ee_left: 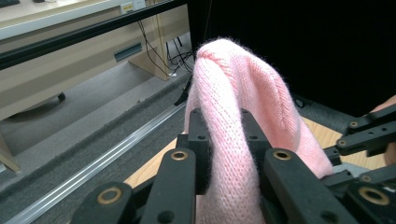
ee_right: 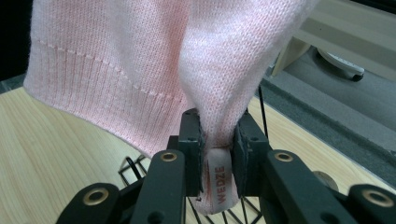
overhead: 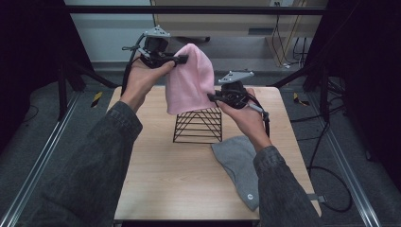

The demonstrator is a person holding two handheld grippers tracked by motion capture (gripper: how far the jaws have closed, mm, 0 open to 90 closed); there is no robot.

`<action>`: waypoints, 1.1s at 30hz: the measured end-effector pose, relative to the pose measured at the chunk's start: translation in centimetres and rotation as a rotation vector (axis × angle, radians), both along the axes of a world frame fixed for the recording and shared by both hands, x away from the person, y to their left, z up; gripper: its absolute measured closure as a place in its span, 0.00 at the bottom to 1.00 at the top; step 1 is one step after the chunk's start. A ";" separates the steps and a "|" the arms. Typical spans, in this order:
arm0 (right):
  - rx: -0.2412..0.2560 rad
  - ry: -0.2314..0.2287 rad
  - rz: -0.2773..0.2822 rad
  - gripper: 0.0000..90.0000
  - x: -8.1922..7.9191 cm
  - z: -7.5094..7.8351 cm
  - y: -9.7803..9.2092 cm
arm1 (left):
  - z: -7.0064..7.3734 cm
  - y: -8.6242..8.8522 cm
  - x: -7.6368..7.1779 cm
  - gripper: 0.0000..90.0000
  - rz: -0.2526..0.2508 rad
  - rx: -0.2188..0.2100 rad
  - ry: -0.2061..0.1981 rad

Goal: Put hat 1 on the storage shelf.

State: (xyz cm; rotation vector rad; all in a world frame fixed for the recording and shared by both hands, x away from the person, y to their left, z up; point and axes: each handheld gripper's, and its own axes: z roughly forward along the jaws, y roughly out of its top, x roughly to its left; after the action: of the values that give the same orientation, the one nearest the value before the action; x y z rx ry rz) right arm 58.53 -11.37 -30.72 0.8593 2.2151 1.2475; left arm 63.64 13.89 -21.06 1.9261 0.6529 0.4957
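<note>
Right gripper (ee_right: 218, 135) pinches pink beanie (ee_right: 140, 60) — its WEDZE label (ee_right: 219, 184) visible.

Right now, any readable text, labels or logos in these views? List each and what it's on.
"WEDZE": on the small tag sewn to the pink beanie, pinched between the right gripper's jaws.
Round badge on the grey beanie lying on the table: too small to read.
Nothing else legible.

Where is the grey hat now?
In the high view, the grey hat lies flat on the table, right of centre, just in front of the black wire rack.
</note>
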 end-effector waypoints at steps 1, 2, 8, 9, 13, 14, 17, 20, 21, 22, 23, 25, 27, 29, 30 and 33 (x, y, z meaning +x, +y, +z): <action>0.001 -0.003 -0.004 0.84 -0.1 -0.2 -0.1 | -0.4 -0.3 0.1 0.88 0.000 0.003 -0.005; 0.001 -0.003 -0.004 0.84 -0.1 -0.2 -0.1 | -0.4 -0.3 0.1 0.87 0.000 0.003 -0.005; -0.007 -0.020 -0.023 0.84 -0.7 -1.3 -0.1 | -1.4 -1.0 0.2 0.87 0.009 -0.004 -0.047; -0.009 -0.021 -0.028 0.84 -0.8 -1.4 0.0 | -1.5 -1.1 0.3 0.87 0.012 -0.013 -0.053; -0.009 -0.032 -0.036 0.84 -0.9 -1.6 0.2 | -1.7 -1.5 0.2 0.87 0.011 -0.012 -0.077; -0.013 -0.037 -0.034 0.84 -0.9 -1.6 0.3 | -1.8 -1.6 0.2 0.88 0.011 -0.013 -0.080; -0.022 -0.040 -0.030 0.84 -1.0 -1.9 0.4 | -2.0 -1.6 0.1 0.87 0.007 -0.013 -0.076; -0.020 -0.036 -0.027 0.84 -1.3 -2.4 0.4 | -2.4 -1.6 -0.2 0.88 0.005 -0.007 -0.066; -0.024 -0.033 -0.026 0.84 -1.4 -2.6 0.3 | -2.5 -1.5 -0.3 0.88 0.003 -0.011 -0.067; -0.031 -0.032 -0.028 0.84 -1.4 -2.8 0.3 | -2.6 -1.5 -0.4 0.88 0.001 -0.013 -0.065; -0.036 -0.032 -0.028 0.84 -1.4 -2.9 0.2 | -2.8 -1.5 -0.5 0.87 0.001 -0.013 -0.064; -0.036 -0.034 -0.029 0.83 -1.4 -3.0 0.2 | -2.9 -1.4 -0.5 0.87 0.001 -0.014 -0.061; -0.041 -0.023 -0.032 0.83 -1.4 -3.3 0.1 | -3.3 -1.3 -0.6 0.87 -0.006 -0.023 -0.050; -0.045 -0.012 -0.038 0.83 -1.4 -3.9 0.0 | -3.8 -1.1 -0.8 0.87 -0.039 -0.030 -0.030; -0.045 -0.012 -0.038 0.83 -1.4 -3.9 0.0 | -3.8 -1.1 -0.8 0.87 -0.039 -0.030 -0.030; -0.061 0.000 -0.039 0.82 -1.5 -4.6 -0.1 | -4.4 -1.0 -0.9 0.87 -0.044 -0.014 -0.008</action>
State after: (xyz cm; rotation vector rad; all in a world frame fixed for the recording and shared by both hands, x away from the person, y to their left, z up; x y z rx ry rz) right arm 57.08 -11.49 -35.34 0.8749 2.2138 1.1555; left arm 62.70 12.90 -25.43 1.9202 0.6058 0.4697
